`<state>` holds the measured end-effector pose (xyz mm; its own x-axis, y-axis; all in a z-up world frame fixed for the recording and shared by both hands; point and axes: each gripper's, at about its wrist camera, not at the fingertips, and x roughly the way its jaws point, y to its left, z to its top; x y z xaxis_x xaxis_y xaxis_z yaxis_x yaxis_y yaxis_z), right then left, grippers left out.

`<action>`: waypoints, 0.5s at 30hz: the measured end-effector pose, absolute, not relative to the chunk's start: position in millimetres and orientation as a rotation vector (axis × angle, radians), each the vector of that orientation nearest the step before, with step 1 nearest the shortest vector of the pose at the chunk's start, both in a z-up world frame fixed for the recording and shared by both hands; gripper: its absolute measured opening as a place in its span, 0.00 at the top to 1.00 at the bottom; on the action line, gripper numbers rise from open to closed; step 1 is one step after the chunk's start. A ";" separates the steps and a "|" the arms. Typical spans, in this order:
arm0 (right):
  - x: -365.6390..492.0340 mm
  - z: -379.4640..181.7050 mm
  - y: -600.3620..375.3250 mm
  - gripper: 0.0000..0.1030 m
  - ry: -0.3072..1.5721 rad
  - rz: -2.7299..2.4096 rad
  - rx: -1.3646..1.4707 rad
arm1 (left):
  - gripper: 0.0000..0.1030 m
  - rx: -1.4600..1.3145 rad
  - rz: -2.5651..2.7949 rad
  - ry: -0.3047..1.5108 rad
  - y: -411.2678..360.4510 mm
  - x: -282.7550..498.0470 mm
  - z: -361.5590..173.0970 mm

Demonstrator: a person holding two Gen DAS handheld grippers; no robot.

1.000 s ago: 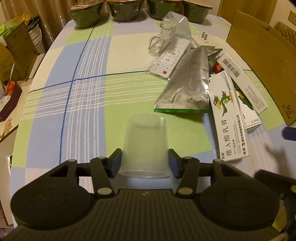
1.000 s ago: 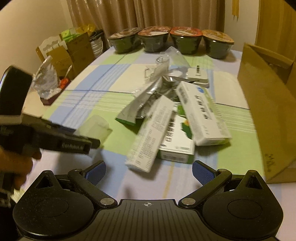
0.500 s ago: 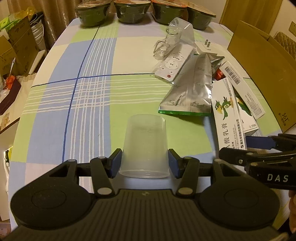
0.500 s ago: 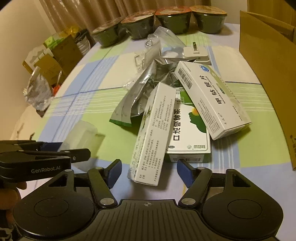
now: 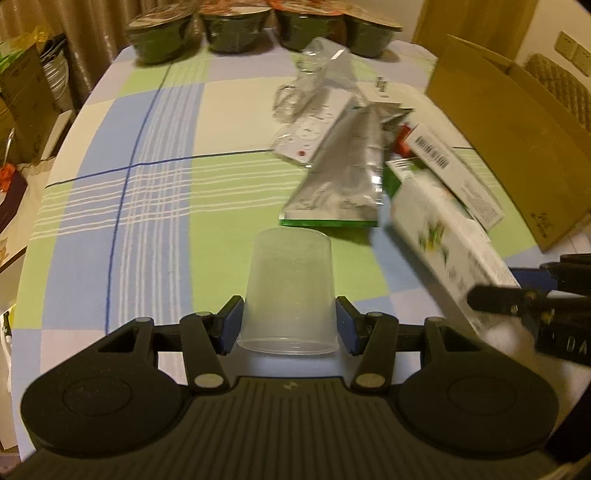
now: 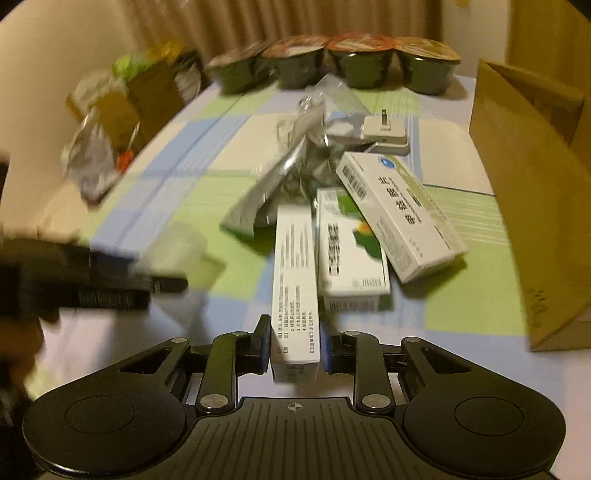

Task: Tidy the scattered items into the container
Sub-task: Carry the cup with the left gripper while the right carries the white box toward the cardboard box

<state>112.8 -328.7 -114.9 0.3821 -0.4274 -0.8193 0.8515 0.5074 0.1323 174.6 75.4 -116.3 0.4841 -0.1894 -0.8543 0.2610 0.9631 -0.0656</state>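
We look from the left wrist low over the near edge of the tabletop (image 5: 155, 206), forward along the fingers (image 5: 233, 325) toward the far bowls (image 5: 236, 33), with the pile of boxes (image 5: 443, 206) off to the right and the carton (image 5: 509, 140) at the right edge. From the right wrist we face the same way, closer to that pile (image 6: 354, 236), fingers (image 6: 263, 343) low in front. Both views share the bowls (image 6: 362, 70), the pouch (image 5: 351, 173) (image 6: 266, 195), the carton (image 6: 532, 206), and each shows the other tool at its side.
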 end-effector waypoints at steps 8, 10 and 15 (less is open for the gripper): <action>92.8 -132.3 -311.5 0.71 0.909 -0.862 0.573 | 0.53 0.115 -0.323 1.034 55.6 161.8 -112.5; 97.4 -135.3 -314.5 0.33 0.910 -0.867 0.566 | 0.53 0.112 -0.329 1.040 54.0 162.0 -112.9; 111.9 -141.1 -329.1 0.22 0.894 -0.852 0.559 | 0.53 0.107 -0.332 1.051 52.7 163.5 -114.7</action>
<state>111.9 -329.1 -141.1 0.3469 -0.4006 -0.8481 0.8280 0.5555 0.0763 163.5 52.7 -114.7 0.4521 -0.2179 -0.8650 0.3191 0.9450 -0.0712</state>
